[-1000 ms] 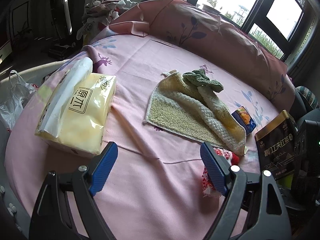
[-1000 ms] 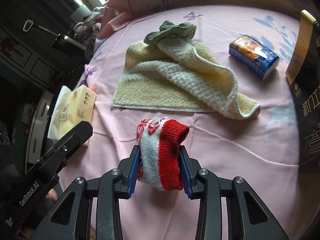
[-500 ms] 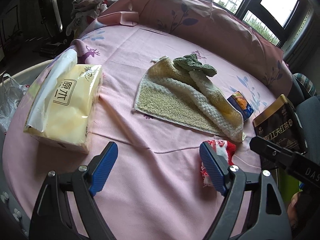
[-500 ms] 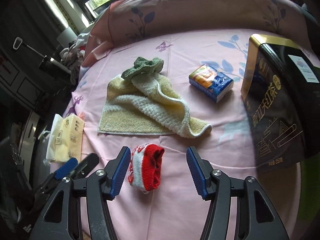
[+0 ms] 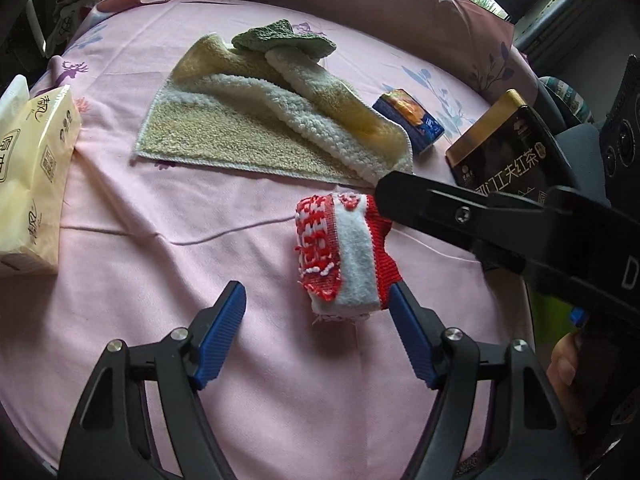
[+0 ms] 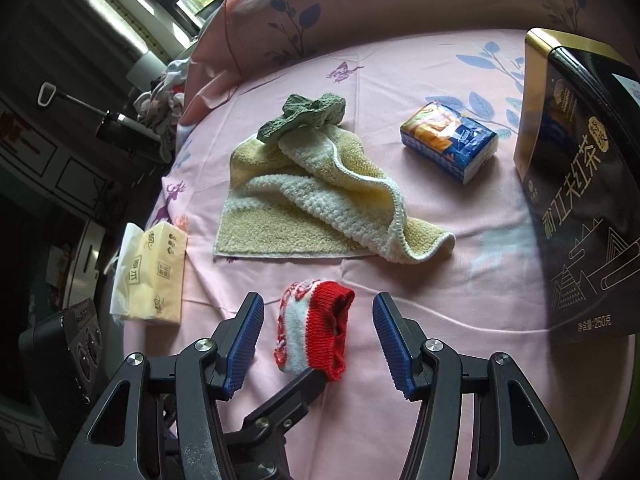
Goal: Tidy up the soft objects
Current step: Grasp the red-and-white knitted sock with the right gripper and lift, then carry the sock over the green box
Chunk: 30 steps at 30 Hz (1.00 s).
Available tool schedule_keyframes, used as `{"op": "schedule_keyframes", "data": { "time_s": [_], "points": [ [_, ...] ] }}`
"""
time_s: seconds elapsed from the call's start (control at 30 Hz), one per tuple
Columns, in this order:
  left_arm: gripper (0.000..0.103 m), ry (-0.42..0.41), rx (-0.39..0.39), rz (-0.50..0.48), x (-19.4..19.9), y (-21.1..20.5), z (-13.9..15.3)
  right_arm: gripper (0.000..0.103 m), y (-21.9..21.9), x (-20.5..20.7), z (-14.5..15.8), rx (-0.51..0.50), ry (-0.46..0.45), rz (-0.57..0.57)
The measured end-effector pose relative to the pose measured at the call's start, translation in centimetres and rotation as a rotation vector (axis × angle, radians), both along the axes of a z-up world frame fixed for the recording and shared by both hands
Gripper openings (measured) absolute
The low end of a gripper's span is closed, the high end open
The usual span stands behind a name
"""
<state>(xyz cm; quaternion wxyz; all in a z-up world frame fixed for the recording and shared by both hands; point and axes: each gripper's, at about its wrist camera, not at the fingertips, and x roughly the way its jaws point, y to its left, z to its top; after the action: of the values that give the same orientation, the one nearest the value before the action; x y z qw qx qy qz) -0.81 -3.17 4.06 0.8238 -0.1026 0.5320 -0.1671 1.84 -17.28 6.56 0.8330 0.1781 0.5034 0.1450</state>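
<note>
1. Left wrist view: the left gripper is spread wide and empty over a pink bed. A red-and-white sock lies just ahead, near its right finger. The step looks like picking up the sock; next, centre and close.
2. Right wrist view: the right gripper is released, straddling the sock. A towel lies beyond; a window behind.

**Two low, close views crossing over one sock**

The left wrist camera looks forward over its left gripper, low and close above the pink sheet. The right wrist camera looks along its right gripper from a different side. Both show the sock, towel and tissue pack.
</note>
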Motion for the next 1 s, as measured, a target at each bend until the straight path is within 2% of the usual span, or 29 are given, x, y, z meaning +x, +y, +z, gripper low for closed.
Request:
{"op": "schedule_keyframes", "data": {
  "time_s": [0.13, 0.2, 0.27, 0.33, 0.37, 0.53, 0.8, 1.0],
  "points": [
    [0.061, 0.025, -0.029, -0.012, 0.2, -0.3, -0.5, 0.057, 0.6, 0.3, -0.8, 0.002, 0.021, 0.024],
    [0.053, 0.046, -0.047, -0.019, 0.3, -0.4, -0.9, 0.053, 0.9, 0.6, -1.4, 0.012, 0.045, 0.036],
    [0.052, 0.046, -0.042, -0.024, 0.3, -0.8, -1.1, 0.051, 1.1, 0.8, -2.1, 0.009, 0.067, 0.039],
    [0.044, 0.04, -0.051, -0.04, 0.3, -1.1, -1.1, 0.045, 1.3, 1.1, -3.0, 0.001, 0.096, 0.048],
    [0.036, 0.046, -0.066, -0.048, 0.2, -1.3, -1.2, 0.044, 1.4, 1.2, -3.4, 0.006, 0.106, 0.057],
    [0.033, -0.006, -0.073, -0.053, -0.4, -1.5, -0.3, 0.036, 1.2, 1.0, -3.4, 0.063, 0.095, 0.069],
    [0.033, -0.231, -0.149, -0.072, -2.7, -1.5, 4.9, 0.036, 0.4, -1.7, 2.9, 0.052, -0.111, 0.052],
    [0.033, -0.426, -0.181, -0.141, -5.3, -4.3, 10.2, 0.036, -2.4, -5.3, 8.8, 0.026, -0.317, 0.008]
  ]
}}
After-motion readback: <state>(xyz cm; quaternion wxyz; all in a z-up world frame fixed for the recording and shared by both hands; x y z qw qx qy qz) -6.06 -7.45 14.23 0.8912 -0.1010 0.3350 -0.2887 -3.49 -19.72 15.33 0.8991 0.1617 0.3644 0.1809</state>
